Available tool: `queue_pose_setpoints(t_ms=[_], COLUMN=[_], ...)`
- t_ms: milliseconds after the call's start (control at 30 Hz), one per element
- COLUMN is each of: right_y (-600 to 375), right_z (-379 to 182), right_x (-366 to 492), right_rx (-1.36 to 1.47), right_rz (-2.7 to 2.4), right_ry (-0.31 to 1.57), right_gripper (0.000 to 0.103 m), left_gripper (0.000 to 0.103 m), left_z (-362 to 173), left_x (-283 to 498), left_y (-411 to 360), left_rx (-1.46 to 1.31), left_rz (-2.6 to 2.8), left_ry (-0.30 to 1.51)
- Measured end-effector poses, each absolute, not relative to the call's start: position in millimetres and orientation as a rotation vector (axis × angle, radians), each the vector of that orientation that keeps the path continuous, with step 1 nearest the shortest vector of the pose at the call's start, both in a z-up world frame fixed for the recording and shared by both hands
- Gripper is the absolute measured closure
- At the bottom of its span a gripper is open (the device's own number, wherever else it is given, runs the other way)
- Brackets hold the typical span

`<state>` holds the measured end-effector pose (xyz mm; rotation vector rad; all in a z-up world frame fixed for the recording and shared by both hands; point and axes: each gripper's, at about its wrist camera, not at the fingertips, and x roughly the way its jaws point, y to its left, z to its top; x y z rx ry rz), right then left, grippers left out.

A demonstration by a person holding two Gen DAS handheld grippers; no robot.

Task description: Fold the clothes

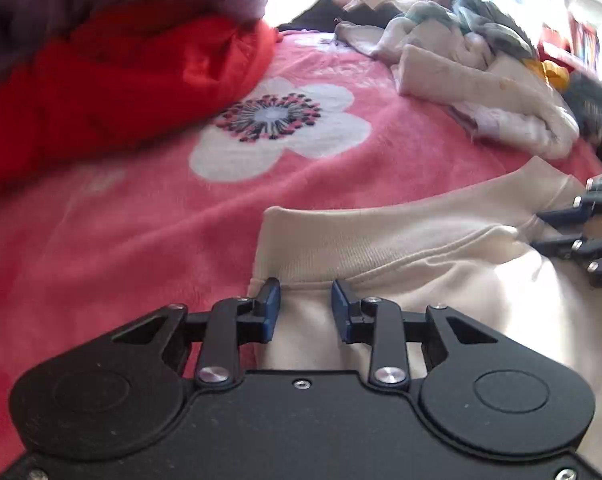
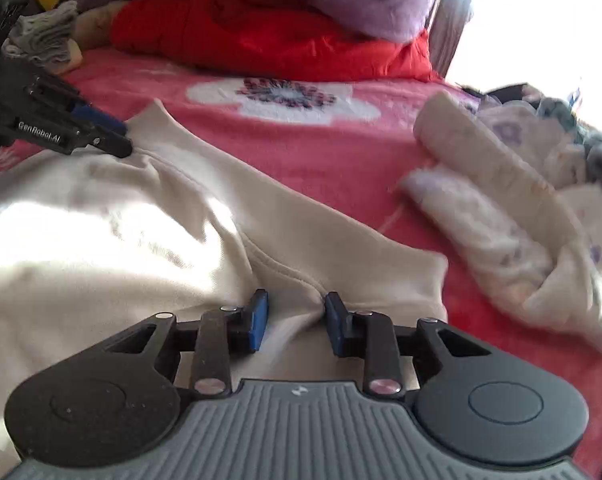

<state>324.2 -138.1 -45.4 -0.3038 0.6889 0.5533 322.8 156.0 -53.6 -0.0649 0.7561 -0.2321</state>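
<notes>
A cream sweatshirt [image 1: 441, 264] lies on the pink flowered blanket [image 1: 121, 240], its ribbed hem edge toward the middle of the bed. My left gripper [image 1: 306, 307] is open, fingers resting on the garment at the seam below the ribbed band. My right gripper [image 2: 296, 316] is open, with a bunched fold of the same sweatshirt [image 2: 101, 240] between its blue pads. The right gripper also shows at the right edge of the left wrist view [image 1: 573, 232], and the left gripper at the left edge of the right wrist view [image 2: 101, 136].
A red quilt [image 1: 101, 92] with a purple one on top lies at the bed's far side. A heap of pale and grey clothes [image 1: 481, 80] sits at the other side, also in the right wrist view [image 2: 521, 208]. Blanket [image 2: 341, 152] shows between them.
</notes>
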Motion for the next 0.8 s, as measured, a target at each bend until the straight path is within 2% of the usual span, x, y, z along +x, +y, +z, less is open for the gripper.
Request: queue_pose_setpoints(t_ms=[67,200,233,267,333,467,533,700,800], right_y=[-144,-172,-178,-182,-184,-172,-151,-56,1], right_z=[-39,-16,-16,-19,-29,-52,-58,-39,-40], right_x=[319,268,253,235,195,121,94,43,28], right_rx=[-0.248,-0.074,-0.028,0.004,0.04,0.075,0.018,-0.311,-0.461], right_rz=[0.552,0.554,0.548,0.542,0.551,0.568,0.61,0.776,0.813], right_ry=[0.699,0.656,0.664,0.668,0.669,0.699,0.715,0.582,0.529], right_gripper=[0.071,0.063,0.063,0.063,0.063,0.062,0.061,0.063,0.055], left_gripper=[0.072,0.072,0.071,0.064,0.058,0.059,0.059,0.059,0.059], left_z=[-33,-3,2,7,8,-13,-20,-41,-54], left_x=[296,228,205,181,137,75,51,42,59], left_y=[170,209,217,226,234,253,270,333,359], left_rx=[-0.111,-0.261,-0.297,-0.332,-0.322,-0.23,-0.259,-0.542,-0.667], left_rz=[-0.221,-0.107,-0.07,-0.032,0.023,0.197,0.244,0.333,0.354], left_ry=[0.692,0.615,0.596,0.576,0.541,0.63,0.645,0.625,0.628])
